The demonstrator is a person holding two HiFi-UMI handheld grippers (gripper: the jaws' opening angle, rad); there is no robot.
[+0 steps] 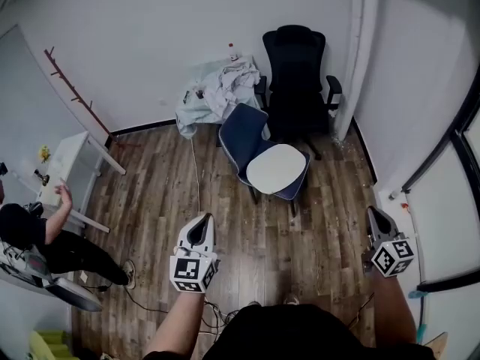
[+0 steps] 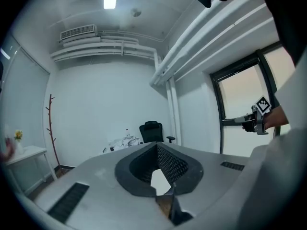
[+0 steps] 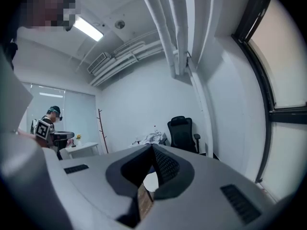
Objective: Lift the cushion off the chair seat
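Note:
A white, rounded cushion point(image 1: 276, 169) lies on the seat of a dark blue chair point(image 1: 243, 130) in the middle of the room. Both grippers hang in the air well short of it, above the wooden floor. My left gripper point(image 1: 201, 222) is to the lower left of the chair, jaws together, holding nothing. My right gripper point(image 1: 373, 214) is to the lower right, also shut and empty. In the left gripper view the left gripper point(image 2: 157, 145) points toward the far wall, and a white patch shows through the gap below its tips. The right gripper point(image 3: 153, 147) shows the same.
A black office chair point(image 1: 296, 73) stands behind the blue chair, beside a low table heaped with cloths point(image 1: 221, 88). A white table point(image 1: 67, 163) and a seated person point(image 1: 34, 235) are at the left. A coat rack point(image 1: 71, 88) leans by the left wall; a window frame point(image 1: 457, 133) runs along the right.

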